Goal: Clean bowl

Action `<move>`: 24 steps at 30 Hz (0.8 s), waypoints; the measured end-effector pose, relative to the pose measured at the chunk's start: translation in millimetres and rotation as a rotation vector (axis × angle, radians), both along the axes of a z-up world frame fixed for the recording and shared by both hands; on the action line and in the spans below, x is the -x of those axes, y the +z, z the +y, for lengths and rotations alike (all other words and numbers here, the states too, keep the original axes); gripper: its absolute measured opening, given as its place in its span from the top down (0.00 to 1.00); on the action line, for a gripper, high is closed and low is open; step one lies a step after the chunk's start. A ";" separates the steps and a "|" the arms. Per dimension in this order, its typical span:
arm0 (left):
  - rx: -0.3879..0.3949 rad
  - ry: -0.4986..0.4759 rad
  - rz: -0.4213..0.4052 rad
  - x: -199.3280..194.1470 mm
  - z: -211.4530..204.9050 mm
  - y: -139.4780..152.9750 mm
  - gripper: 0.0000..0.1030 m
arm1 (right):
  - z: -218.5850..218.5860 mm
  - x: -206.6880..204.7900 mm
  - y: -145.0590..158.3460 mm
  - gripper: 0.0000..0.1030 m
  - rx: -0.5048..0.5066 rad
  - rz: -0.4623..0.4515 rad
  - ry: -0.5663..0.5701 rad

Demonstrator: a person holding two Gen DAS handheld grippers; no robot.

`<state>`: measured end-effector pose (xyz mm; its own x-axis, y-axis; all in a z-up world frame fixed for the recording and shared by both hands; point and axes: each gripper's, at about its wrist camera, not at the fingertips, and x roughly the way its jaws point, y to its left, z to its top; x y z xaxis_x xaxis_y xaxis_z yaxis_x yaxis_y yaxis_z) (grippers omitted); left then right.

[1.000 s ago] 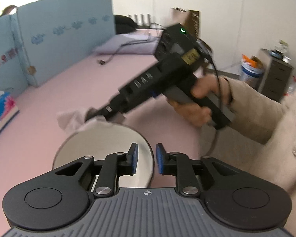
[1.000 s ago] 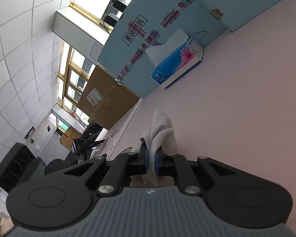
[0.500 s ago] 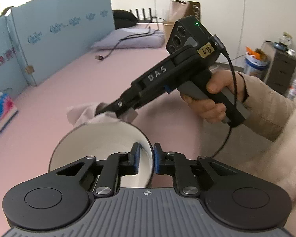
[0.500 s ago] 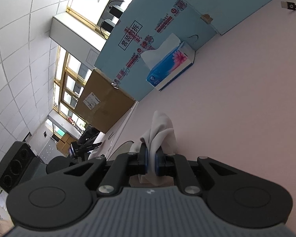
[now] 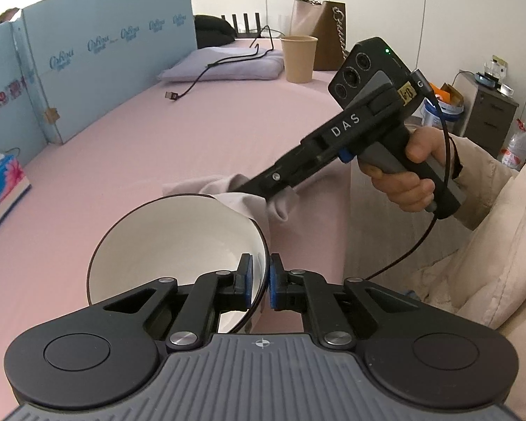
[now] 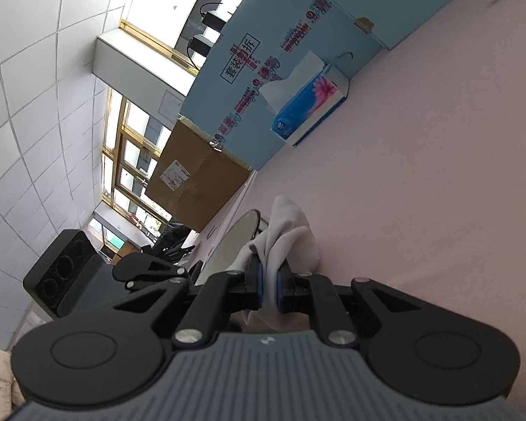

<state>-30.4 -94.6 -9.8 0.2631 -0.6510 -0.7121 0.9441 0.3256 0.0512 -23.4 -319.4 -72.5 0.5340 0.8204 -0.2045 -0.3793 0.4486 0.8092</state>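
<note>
Left wrist view: left gripper (image 5: 259, 282) pinching the near rim of the bowl (image 5: 172, 242), one blue pad inside the white wall, the other outside, jaws closed on the rim. Bowl being held tilted above the pink table (image 5: 228, 115), open mouth facing the camera, dark edge uppermost. Right gripper (image 5: 259, 193) reaching in from the right, clamping a grey cloth (image 5: 249, 203) that is draping over the bowl's far upper rim and touching it. Tissue box (image 5: 0, 182) sitting at the left edge, paper cup (image 5: 298, 58) and folded fabric with a cable well apart at the back.

Right wrist view: right gripper (image 6: 267, 289) seen from behind, jaws pressed together on the cloth (image 6: 287, 231), folds bunching out beyond the pads. Bowl (image 6: 235, 242) appearing edge-on just left of the cloth, touching or nearly touching; exact contact hard to tell from here. Tissue box (image 6: 308, 108) lying farther along the table.

Judging the step: wiping the rim and inner wall. Doing it well likely meaning keeping the rim grip firm against the cloth's push, sweeping around the wall in an arc, and pressing lightly to avoid levering the bowl out of the pads. Loose cloth tail possibly snagging the rim.
</note>
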 end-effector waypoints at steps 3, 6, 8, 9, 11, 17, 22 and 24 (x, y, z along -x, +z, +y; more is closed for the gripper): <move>-0.007 0.002 -0.001 0.3 0.4 0.3 0.88 | 2.4 -4.2 0.8 0.88 -0.006 -0.003 -0.013; -0.010 0.007 -0.001 0.2 0.7 -0.3 0.88 | 4.5 -12.0 2.1 0.88 0.001 -0.005 -0.010; -0.010 0.006 -0.003 0.8 0.8 -0.4 0.88 | 5.7 -17.0 2.8 0.88 0.009 -0.007 -0.006; -0.009 0.005 -0.004 1.1 0.8 -0.2 0.88 | 6.0 -18.9 3.1 0.88 0.012 -0.008 -0.004; -0.008 0.003 -0.004 1.3 1.0 -0.3 0.88 | 6.9 -22.7 3.3 0.88 0.017 -0.008 0.002; 0.001 0.003 -0.007 2.5 2.2 -0.9 0.88 | 13.8 -41.4 6.7 0.88 0.034 -0.009 0.039; 0.008 0.000 -0.006 3.2 2.0 -1.4 0.87 | 23.3 -55.3 9.3 0.88 0.037 -0.015 0.079; 0.010 -0.003 -0.004 4.0 2.7 -1.6 0.86 | 26.8 -56.9 12.7 0.88 0.045 -0.028 0.095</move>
<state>-34.4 -91.9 -11.4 0.2643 -0.6591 -0.7041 0.9448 0.3234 0.0519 33.4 -292.6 -59.8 0.4605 0.8579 -0.2279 -0.4442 0.4450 0.7776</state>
